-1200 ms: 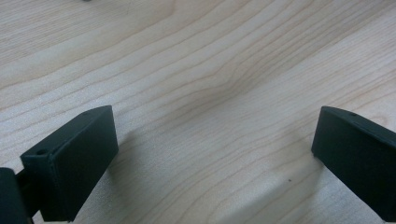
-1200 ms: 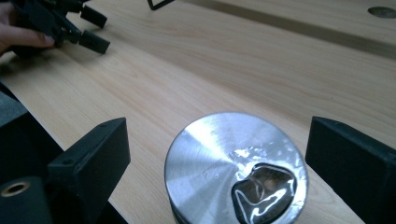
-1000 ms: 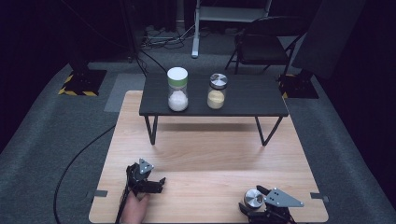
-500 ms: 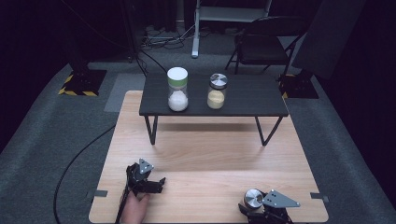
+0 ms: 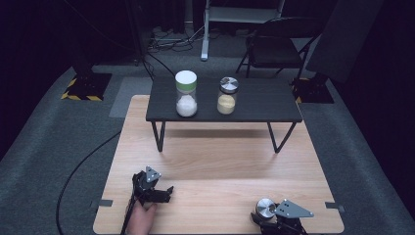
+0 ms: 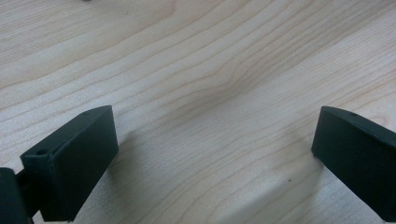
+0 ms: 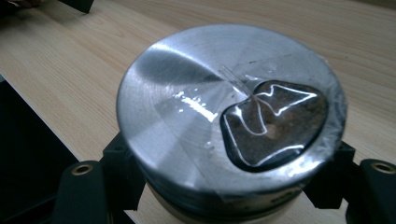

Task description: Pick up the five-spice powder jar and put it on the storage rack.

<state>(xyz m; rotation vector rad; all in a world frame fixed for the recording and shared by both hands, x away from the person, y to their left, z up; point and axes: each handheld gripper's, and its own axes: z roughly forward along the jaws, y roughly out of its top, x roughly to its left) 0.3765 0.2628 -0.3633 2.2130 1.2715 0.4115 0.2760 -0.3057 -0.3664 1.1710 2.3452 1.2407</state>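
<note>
A jar with a brushed metal lid (image 7: 219, 102) stands near the front right corner of the wooden board (image 5: 220, 166); clear tape covers a dark patch on the lid. My right gripper (image 7: 229, 186) has just been closing and its jaws now press on the jar's body just under the lid. From above, the same jar (image 5: 265, 208) sits beside the right gripper (image 5: 265, 219). My left gripper (image 5: 164, 193) rests on the board at the front left, held by a hand. Its jaws (image 6: 215, 144) stand wide open over bare wood.
A low black table (image 5: 264, 105) stands across the back of the board. On it are a white-lidded jar of white powder (image 5: 186, 93) and a metal-lidded jar of yellowish grains (image 5: 227, 95). A folding chair (image 5: 274, 44) is behind. A cable (image 5: 83, 171) trails at the left.
The grey plate on the right gripper has shifted slightly left towards the jar. The left gripper and the jars on the table have not moved.
</note>
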